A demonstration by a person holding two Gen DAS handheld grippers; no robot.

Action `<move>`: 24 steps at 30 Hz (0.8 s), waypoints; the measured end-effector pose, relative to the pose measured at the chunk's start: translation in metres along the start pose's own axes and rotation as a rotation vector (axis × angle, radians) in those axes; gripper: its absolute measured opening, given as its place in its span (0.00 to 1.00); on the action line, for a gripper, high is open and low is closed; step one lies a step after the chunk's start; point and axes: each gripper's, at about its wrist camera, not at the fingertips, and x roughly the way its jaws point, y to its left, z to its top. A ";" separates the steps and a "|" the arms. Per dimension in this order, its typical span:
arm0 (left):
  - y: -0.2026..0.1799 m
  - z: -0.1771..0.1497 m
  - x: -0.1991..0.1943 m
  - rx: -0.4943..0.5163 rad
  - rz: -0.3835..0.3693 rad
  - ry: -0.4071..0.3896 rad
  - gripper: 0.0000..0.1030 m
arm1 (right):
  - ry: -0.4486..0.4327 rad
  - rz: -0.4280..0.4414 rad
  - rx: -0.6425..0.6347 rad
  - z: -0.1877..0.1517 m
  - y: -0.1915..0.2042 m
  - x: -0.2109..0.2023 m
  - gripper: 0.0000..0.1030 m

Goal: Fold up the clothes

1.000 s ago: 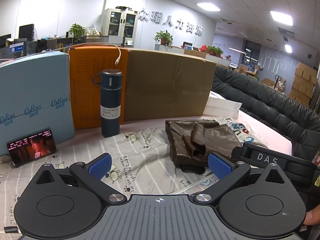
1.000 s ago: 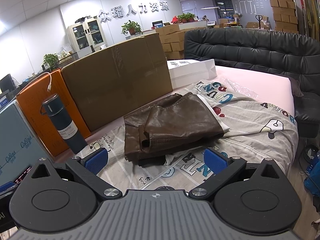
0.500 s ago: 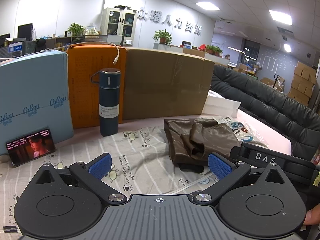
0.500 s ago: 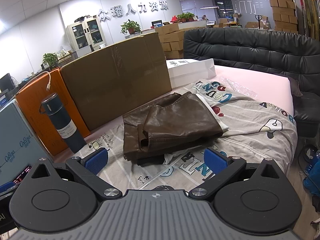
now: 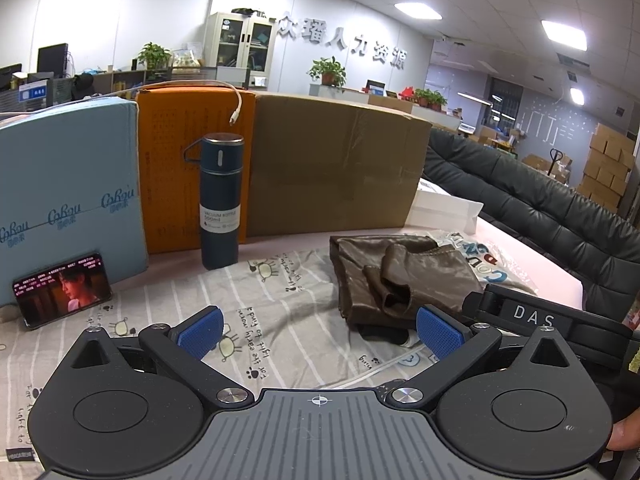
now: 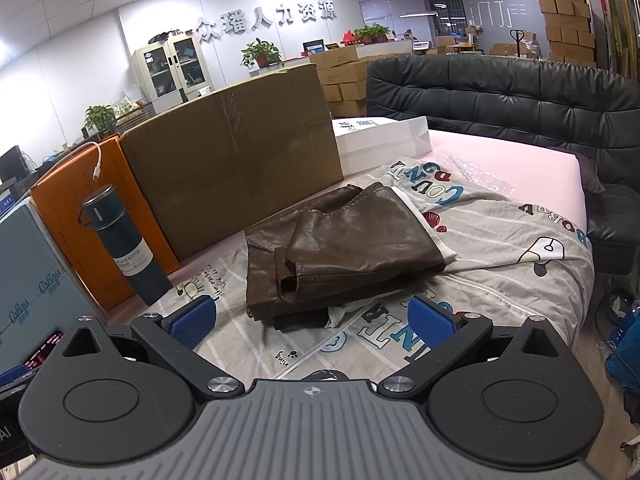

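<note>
At centre frame, folded brown leather garment (image 6: 344, 248) lies on a patterned bedsheet (image 6: 500, 240), apparently finished. Left gripper (image 5: 320, 330) and right gripper (image 6: 312, 318) hover wide, empty; next, likely fetch another piece.

- A dark garment (image 6: 302, 322) lies mostly buried under the folded brown jacket (image 6: 340, 248).
- A fingertip (image 5: 624, 436) pokes in at the frame edge; the hand is cut off.
- The phone (image 5: 62, 290) screen text is too small to read.
</note>
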 end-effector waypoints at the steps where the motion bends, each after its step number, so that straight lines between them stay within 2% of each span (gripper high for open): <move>1: 0.000 0.000 0.000 0.000 -0.002 0.000 1.00 | 0.000 -0.001 0.001 0.000 0.000 0.000 1.00; 24: 0.001 -0.001 0.002 0.006 -0.020 0.018 1.00 | 0.001 -0.009 0.000 -0.001 0.001 -0.002 1.00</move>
